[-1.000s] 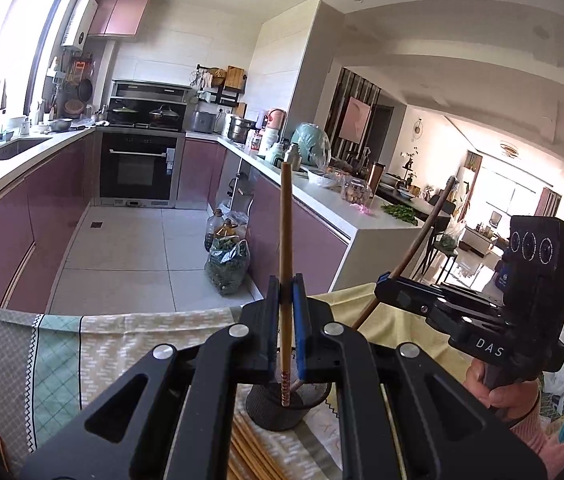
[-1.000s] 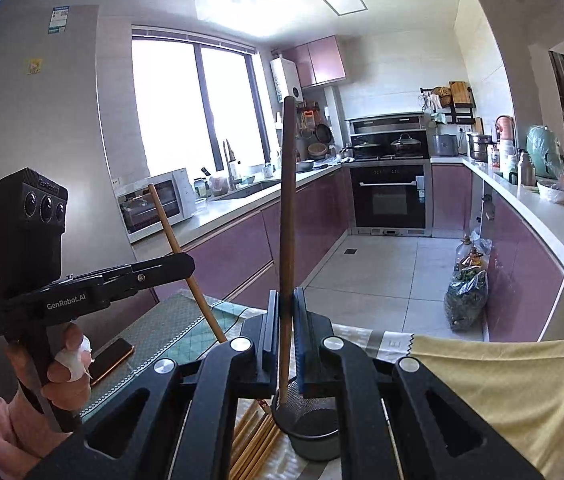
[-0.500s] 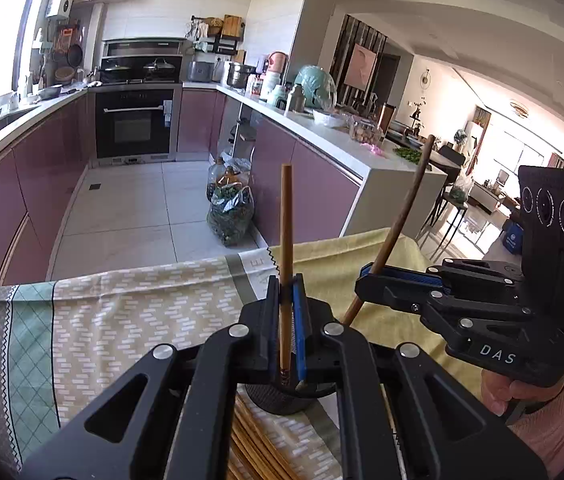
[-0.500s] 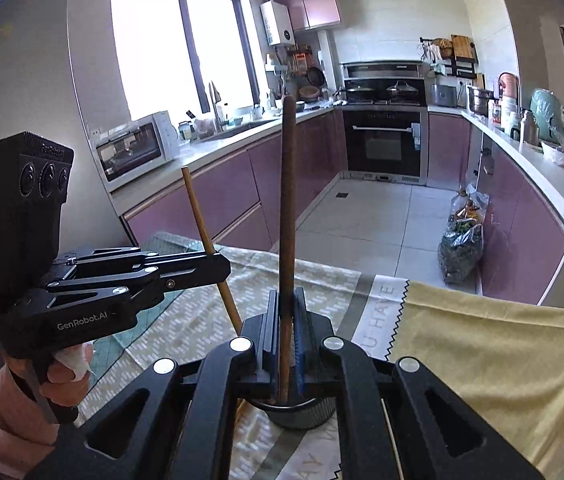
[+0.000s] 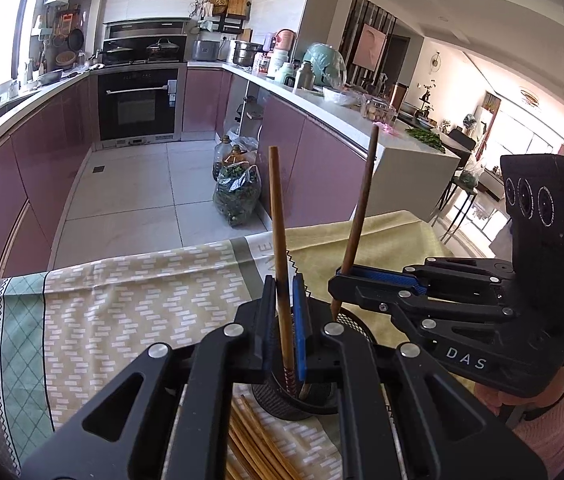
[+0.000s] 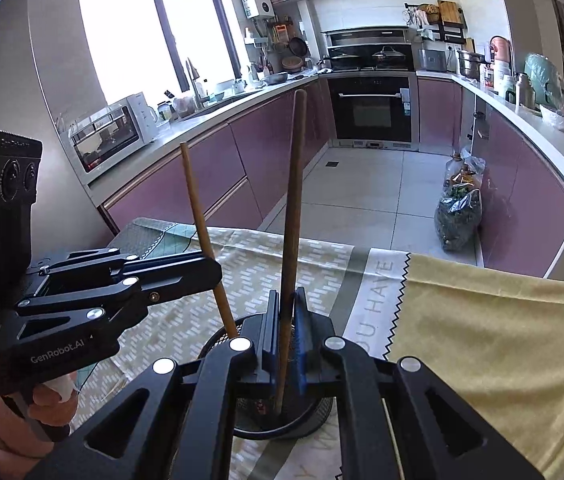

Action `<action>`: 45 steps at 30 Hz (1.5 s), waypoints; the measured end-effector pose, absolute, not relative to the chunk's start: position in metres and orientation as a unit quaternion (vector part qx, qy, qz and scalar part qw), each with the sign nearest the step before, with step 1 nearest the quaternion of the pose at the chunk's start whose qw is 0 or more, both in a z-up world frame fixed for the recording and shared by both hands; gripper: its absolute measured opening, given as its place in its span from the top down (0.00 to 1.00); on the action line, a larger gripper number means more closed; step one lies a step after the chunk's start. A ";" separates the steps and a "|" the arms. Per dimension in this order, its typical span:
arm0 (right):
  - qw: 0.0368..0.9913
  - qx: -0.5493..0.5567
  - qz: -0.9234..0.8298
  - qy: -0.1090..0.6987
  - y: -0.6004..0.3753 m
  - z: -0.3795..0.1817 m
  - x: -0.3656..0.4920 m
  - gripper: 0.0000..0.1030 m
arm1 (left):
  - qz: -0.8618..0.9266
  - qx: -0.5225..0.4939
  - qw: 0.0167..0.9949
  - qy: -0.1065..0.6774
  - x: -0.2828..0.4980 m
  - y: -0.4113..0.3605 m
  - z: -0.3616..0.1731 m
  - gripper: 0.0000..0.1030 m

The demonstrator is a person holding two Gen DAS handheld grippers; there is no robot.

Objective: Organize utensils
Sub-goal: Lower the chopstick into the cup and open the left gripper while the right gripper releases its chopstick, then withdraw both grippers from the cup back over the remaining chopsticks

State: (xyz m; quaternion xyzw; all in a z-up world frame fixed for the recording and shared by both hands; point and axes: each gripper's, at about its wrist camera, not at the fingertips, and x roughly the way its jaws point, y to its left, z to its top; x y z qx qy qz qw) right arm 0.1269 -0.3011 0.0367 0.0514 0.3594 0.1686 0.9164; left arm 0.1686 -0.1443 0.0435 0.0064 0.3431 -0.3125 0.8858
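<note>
My left gripper (image 5: 284, 300) is shut on a thin brown chopstick (image 5: 276, 200) that stands nearly upright. Its lower tip dips into a black mesh holder (image 5: 282, 404) right below the jaws. My right gripper (image 6: 286, 308) grips a darker chopstick (image 6: 296, 180) whose tip is also inside the holder (image 6: 314, 412); its jaws are starting to open with the stick still between them. The two grippers sit close together over the holder, the right gripper (image 5: 338, 276) to the right of the left gripper (image 6: 212, 268). Several loose chopsticks (image 5: 254, 440) lie on the cloth beside the holder.
A patterned tablecloth (image 5: 122, 312) and a yellow cloth (image 6: 482, 320) cover the table; its far edge drops to the kitchen floor. Bags of greens (image 5: 238, 196) stand on the tiles by purple cabinets. A person's hand (image 6: 50, 396) holds each gripper handle.
Both grippers have sunk and tipped downward toward the holder. The chopstick tips now reach inside it, and both sticks lean slightly where they stood straight before.
</note>
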 end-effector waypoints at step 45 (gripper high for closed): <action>0.875 0.028 0.211 0.435 -0.231 -0.061 0.016 0.54 | -0.234 0.050 0.875 0.421 0.057 -0.056 -0.080 0.48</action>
